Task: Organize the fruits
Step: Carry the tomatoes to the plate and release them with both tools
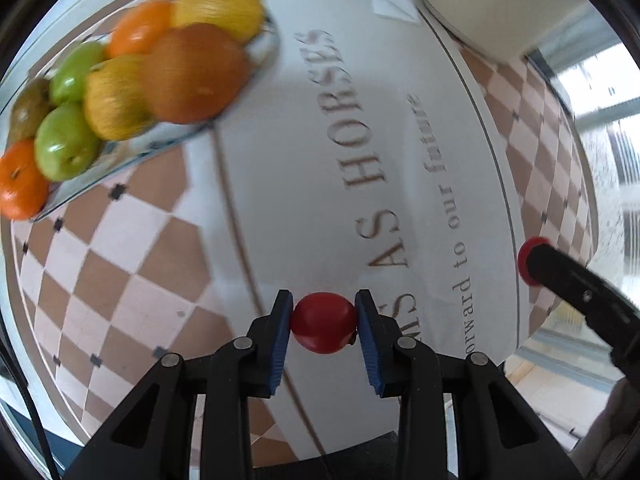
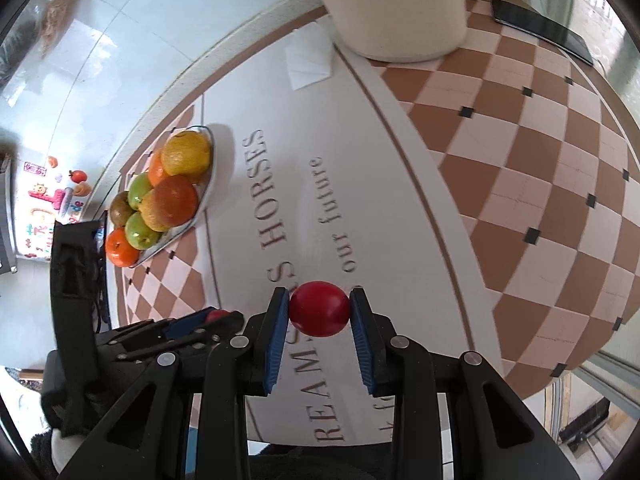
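Two wrist views over a desk (image 2: 520, 168) covered by a checkered cloth with printed lettering.

Far ahead and to the left of both grippers sits a glass dish (image 2: 206, 196) piled with oranges, yellow citrus, green apples and a brownish fruit.

The left gripper (image 1: 324, 322) is closed on a small red fruit (image 1: 323, 322), its blue pads pressing both sides, held above the lettering.

To its right, the right gripper (image 2: 320, 309) clamps a second small red fruit (image 2: 319, 309) the same way, also above the desk.

Beyond the right gripper stand a cream cylindrical container (image 2: 400, 8) and a folded white paper (image 2: 310, 62); a dark flat tablet (image 2: 544, 32) lies far ahead to the right.
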Demonstrator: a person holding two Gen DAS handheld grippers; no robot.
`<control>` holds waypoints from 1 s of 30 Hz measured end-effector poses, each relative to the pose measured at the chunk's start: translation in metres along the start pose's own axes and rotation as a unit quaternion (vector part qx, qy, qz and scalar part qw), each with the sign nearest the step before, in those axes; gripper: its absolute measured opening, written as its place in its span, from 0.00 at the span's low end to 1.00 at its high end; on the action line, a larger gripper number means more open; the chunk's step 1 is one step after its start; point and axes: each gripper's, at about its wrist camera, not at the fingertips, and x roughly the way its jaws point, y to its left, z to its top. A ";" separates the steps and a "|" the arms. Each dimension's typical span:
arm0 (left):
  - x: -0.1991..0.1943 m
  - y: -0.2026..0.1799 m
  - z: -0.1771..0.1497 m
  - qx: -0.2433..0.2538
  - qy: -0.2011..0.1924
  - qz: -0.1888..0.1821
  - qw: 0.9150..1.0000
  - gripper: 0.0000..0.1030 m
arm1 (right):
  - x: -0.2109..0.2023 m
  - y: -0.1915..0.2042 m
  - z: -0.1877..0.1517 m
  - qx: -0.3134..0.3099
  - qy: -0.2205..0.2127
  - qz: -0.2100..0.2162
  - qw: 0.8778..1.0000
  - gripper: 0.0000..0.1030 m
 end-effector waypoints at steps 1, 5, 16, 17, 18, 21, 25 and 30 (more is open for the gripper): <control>-0.006 0.006 0.002 -0.009 -0.004 -0.004 1.000 0.29 | 0.002 0.005 0.002 -0.003 0.001 0.003 1.000 0.33; -0.030 0.039 0.005 -0.053 -0.023 -0.021 0.998 0.29 | 0.007 0.024 0.007 -0.021 0.008 0.018 1.000 0.33; -0.076 0.162 0.011 -0.244 -0.064 -0.111 0.961 0.29 | 0.039 0.106 0.024 -0.084 0.031 0.075 0.993 0.33; -0.077 0.171 0.009 -0.258 -0.064 -0.121 0.956 0.29 | 0.044 0.113 0.026 -0.087 0.036 0.082 0.992 0.33; -0.077 0.182 0.009 -0.276 -0.064 -0.133 0.950 0.29 | 0.048 0.121 0.027 -0.091 0.040 0.088 0.991 0.32; -0.073 0.199 0.008 -0.320 -0.065 -0.164 0.931 0.28 | 0.059 0.142 0.029 -0.107 0.045 0.097 0.989 0.33; -0.063 0.225 0.007 -0.384 -0.059 -0.218 0.895 0.29 | 0.084 0.168 0.030 -0.138 0.048 0.086 0.986 0.32; -0.055 0.243 0.009 -0.441 -0.056 -0.265 0.856 0.29 | 0.110 0.191 0.026 -0.185 0.046 0.071 0.979 0.32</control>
